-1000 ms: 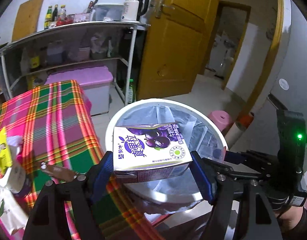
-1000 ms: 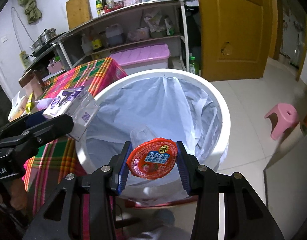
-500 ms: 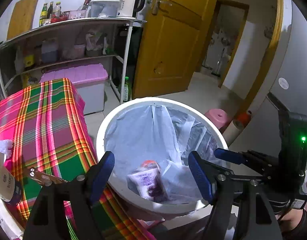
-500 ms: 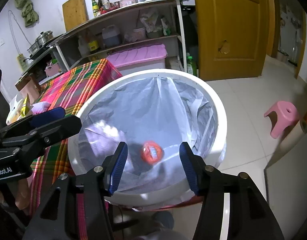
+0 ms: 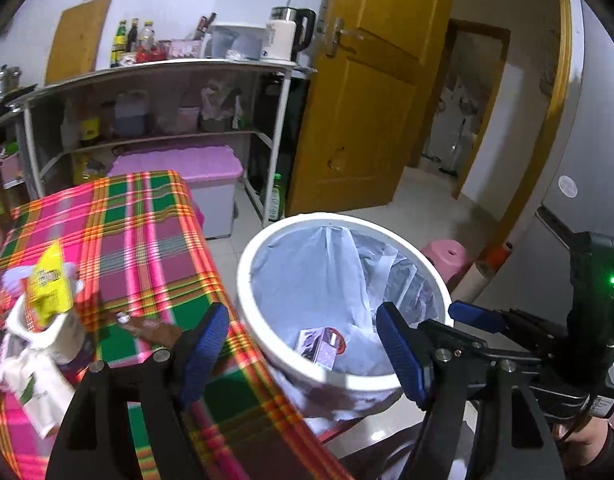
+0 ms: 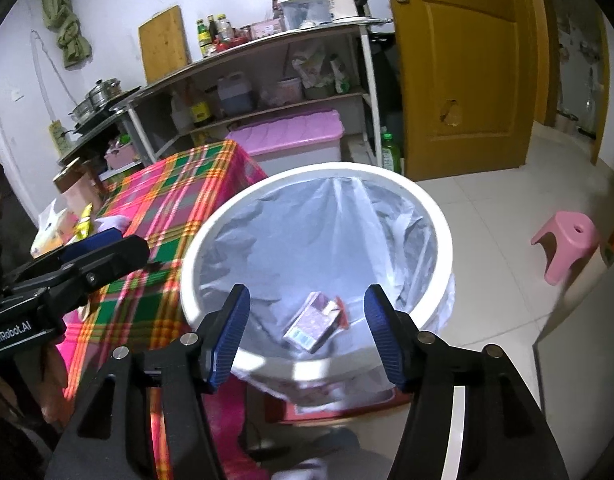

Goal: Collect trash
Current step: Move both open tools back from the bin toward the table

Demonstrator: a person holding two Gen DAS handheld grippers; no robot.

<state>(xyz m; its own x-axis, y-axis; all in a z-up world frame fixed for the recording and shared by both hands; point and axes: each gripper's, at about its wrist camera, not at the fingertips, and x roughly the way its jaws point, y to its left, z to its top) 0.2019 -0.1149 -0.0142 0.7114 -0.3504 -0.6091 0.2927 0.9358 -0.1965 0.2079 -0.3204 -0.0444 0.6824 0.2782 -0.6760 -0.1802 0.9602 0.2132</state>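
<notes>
A white round trash bin (image 5: 267,340) with a pale liner stands beside the table; it also shows in the right wrist view (image 6: 387,176). A purple drink carton (image 5: 318,347) lies at its bottom, with a red-lidded cup (image 5: 335,338) against it. Both show in the right wrist view, the carton (image 6: 313,322) and the cup (image 6: 339,312). My left gripper (image 5: 303,354) is open and empty over the bin's near rim. My right gripper (image 6: 307,336) is open and empty above the bin. The left gripper also shows at the left of the right wrist view (image 6: 103,246).
A plaid-covered table (image 5: 147,240) holds a yellow packet (image 5: 49,284), white cups (image 5: 47,332) and a brown wrapper (image 5: 155,330). A shelf rack (image 5: 147,120), a pink-lidded box (image 5: 187,168), a wooden door (image 5: 367,92) and a pink stool (image 6: 567,244) surround the bin.
Both grippers opened and dropped the carton and the cup into the bin. Both have since pulled back and up; the left view has swung left towards the table.
</notes>
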